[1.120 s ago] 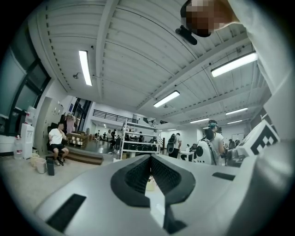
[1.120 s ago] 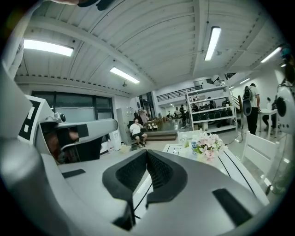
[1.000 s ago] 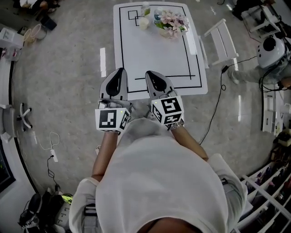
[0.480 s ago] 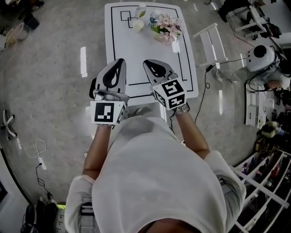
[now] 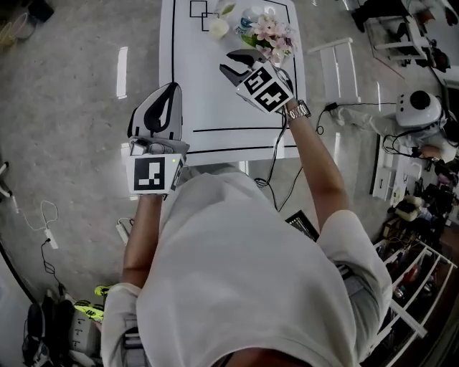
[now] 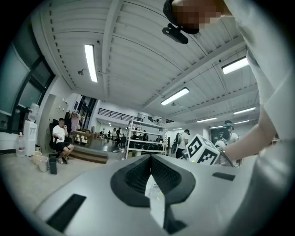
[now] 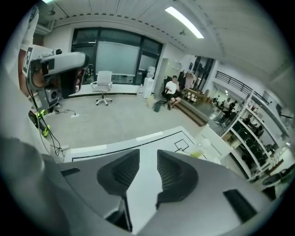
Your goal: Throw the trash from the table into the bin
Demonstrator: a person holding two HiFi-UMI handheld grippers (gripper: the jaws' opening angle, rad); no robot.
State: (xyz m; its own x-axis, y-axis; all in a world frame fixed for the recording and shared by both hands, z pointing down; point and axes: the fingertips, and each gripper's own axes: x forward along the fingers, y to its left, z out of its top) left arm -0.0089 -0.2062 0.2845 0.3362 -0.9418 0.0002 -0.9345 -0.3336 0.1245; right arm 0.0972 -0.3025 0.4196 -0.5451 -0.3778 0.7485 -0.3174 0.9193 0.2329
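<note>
The white table (image 5: 229, 100) has a black outline drawn on it. At its far end lie a crumpled white wad (image 5: 219, 27), a small pale container (image 5: 251, 14) and a bunch of pink flowers (image 5: 271, 34). My right gripper (image 5: 231, 63) reaches over the table's middle, tilted down; its jaws are opening with nothing between them, only bare tabletop (image 7: 138, 152) below. My left gripper (image 5: 166, 92) hangs level beside the table's left near corner, shut. In the left gripper view its jaws (image 6: 150, 159) meet, with a small white printed slip behind the pads.
A white bench (image 5: 337, 64) stands right of the table, with a black cable (image 5: 276, 165) on the floor near it. Two pale bins (image 6: 40, 162) sit on the floor by a seated person. Shelving (image 5: 416, 287) fills the lower right.
The right gripper has swung forward over the table toward the far end, rolled, and its jaws have parted. The left gripper has moved forward alongside the table's left edge.
</note>
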